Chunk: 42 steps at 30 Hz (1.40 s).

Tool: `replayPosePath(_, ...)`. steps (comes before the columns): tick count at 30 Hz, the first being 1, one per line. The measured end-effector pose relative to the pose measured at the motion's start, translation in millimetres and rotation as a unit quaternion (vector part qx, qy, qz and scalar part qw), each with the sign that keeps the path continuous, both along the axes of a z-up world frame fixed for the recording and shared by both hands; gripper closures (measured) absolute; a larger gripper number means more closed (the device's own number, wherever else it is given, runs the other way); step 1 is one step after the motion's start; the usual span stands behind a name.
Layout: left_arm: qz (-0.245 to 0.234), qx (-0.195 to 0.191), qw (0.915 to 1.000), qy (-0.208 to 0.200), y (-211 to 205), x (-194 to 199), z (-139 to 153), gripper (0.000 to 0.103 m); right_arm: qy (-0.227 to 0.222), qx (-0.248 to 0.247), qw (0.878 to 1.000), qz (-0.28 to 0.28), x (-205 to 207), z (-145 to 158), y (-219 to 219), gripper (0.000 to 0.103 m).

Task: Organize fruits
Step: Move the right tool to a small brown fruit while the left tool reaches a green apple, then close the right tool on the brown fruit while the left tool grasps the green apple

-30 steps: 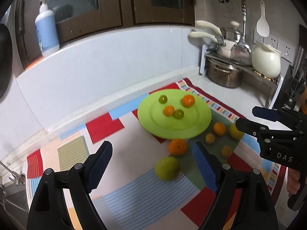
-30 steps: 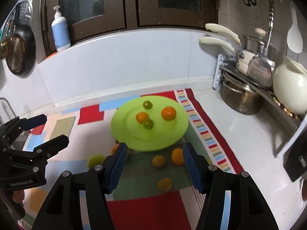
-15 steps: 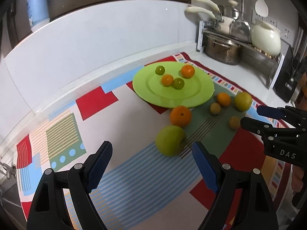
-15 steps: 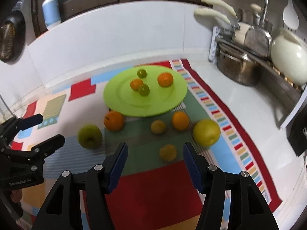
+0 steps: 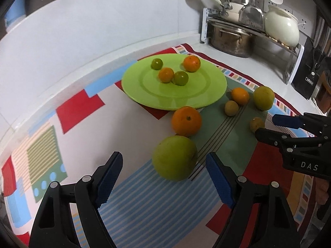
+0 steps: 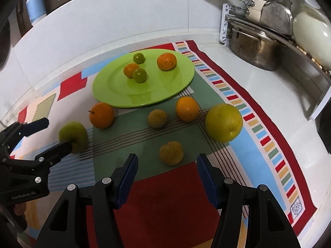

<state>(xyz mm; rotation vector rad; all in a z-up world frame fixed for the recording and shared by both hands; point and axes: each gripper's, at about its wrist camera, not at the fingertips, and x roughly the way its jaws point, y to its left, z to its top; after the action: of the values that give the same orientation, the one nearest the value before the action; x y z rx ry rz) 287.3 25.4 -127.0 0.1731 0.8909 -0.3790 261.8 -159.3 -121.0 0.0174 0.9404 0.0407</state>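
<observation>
— What does your left wrist camera show?

— My left claw is spread wide, gripping nothing. A big round green apple sits on the patchwork cloth mat just ahead, between the two blue pads without touching either. Just beyond it lies a large orange, close to the rim of the round lime-green plate. The plate carries two small green fruits and two orange ones. My right claw shows at the right edge, spread too, beside a small yellowish fruit.

— And the right wrist camera?

— My right claw is spread and empty. That small yellowish fruit lies on the mat just ahead of the gap. Farther off lie a large yellow-green round fruit, a mid-sized orange and a dull yellow-brown small fruit. At left, my left claw brackets the green apple. A steel pot stands on the white counter.
</observation>
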Motion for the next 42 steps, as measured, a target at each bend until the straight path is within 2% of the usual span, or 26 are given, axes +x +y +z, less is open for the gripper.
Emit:
replayPosePath(9, 0.001, -0.019, 0.9994, 0.029, -3, 14, -15, 0.042, 0.013, 0.006, 1.0, 0.004, 13, -11, 0, 0.058)
replayPosePath(12, -0.003, -0.03, 0.999, 0.031, -4, 13, -15, 0.053, 0.016, 0.01, 1.0, 0.009, 15, -13, 0, 0.064)
replayPosePath(16, 0.0, -0.029, 0.9992, 0.028, -6, 12, -14, 0.053, 0.017, 0.014, 1.0, 0.012, 16, -14, -2, 0.074)
replayPosePath(26, 0.008, -0.036, 0.999, 0.026, -3, 3, -7, 0.053, 0.002, 0.013, 1.0, 0.023, 8, -6, 0, 0.074)
replayPosePath(42, 0.03, -0.05, 0.9983, -0.005, 1, -25, 33, 0.053, -0.053, 0.025, 0.997, 0.044, -21, 39, 4, 0.074)
